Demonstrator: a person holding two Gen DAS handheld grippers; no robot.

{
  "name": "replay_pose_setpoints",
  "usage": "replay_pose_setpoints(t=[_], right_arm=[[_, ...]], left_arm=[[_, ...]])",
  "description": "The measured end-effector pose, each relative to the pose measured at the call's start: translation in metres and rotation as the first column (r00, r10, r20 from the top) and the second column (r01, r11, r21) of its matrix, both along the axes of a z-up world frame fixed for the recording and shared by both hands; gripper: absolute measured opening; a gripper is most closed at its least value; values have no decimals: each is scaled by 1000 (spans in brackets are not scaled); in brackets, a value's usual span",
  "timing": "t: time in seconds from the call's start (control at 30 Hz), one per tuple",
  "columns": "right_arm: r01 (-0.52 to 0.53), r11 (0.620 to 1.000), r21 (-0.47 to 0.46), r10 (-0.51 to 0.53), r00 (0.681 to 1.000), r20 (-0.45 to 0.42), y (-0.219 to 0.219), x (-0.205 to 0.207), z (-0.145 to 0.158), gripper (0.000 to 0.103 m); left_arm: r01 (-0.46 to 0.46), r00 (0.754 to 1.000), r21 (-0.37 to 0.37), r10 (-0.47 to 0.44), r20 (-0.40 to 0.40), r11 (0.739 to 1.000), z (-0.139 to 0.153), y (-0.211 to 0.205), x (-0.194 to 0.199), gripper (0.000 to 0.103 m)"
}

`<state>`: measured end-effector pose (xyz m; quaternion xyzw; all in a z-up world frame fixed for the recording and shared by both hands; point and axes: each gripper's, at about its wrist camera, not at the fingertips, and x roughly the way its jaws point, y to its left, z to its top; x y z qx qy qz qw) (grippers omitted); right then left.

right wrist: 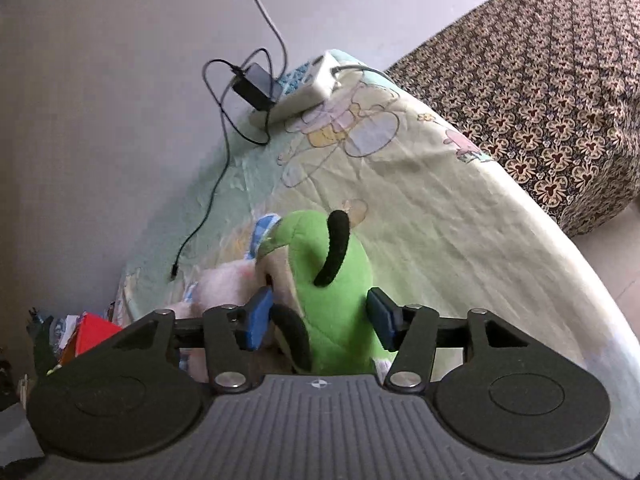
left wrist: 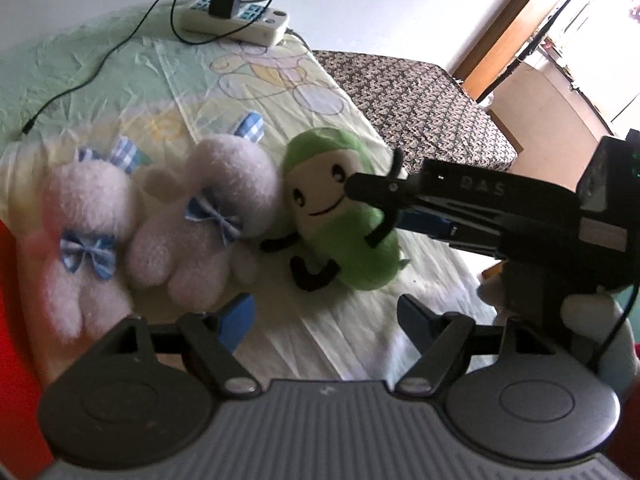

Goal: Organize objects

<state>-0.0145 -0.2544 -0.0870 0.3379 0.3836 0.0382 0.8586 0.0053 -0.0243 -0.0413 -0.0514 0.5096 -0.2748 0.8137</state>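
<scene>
A green bean-shaped plush (left wrist: 340,216) with a smiling cream face stands on the pale cartoon-print sheet (left wrist: 280,92), leaning against two pink plush bunnies (left wrist: 208,216) (left wrist: 88,240) with blue bows. My right gripper (left wrist: 368,200) reaches in from the right and is shut on the green plush (right wrist: 332,304). In the right wrist view both blue pads (right wrist: 260,318) press its sides, and one pink bunny (right wrist: 224,284) shows just left of it. My left gripper (left wrist: 324,320) hovers in front of the toys, open with nothing between its fingers.
A white power strip (left wrist: 236,20) with a black charger and a trailing cable lies at the sheet's far end by the wall. A dark patterned bedspread (right wrist: 540,80) lies to the right. A red object (right wrist: 92,336) and clutter sit at the left.
</scene>
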Motion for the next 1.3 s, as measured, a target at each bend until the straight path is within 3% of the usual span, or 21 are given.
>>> replay_pose_setpoints(t=[0.13, 0.43, 0.73, 0.87, 1.07, 1.3], right_arm=[[-5, 997, 71, 6, 1000, -11, -3, 10, -10, 61], [-24, 986, 163, 35, 997, -66, -8, -5, -12, 55], [-88, 977, 195, 109, 989, -100, 17, -43, -10, 55], [-118, 981, 153, 132, 988, -84, 33, -57, -3, 55], [-173, 974, 149, 181, 983, -39, 53, -71, 11, 55], [-297, 949, 103, 290, 954, 78, 91, -72, 46, 55]], left_arm=[[-9, 1000, -7, 9, -24, 1000, -9, 3, 11, 80], [23, 999, -23, -24, -42, 999, -15, -3, 15, 80], [104, 993, 4, -104, -47, 995, -17, -14, -7, 77], [110, 993, 26, -109, -35, 994, -16, -7, -22, 77], [89, 996, 23, -90, 23, 996, 2, 14, -48, 77], [16, 987, 48, -23, 161, 999, 39, 52, -72, 76]])
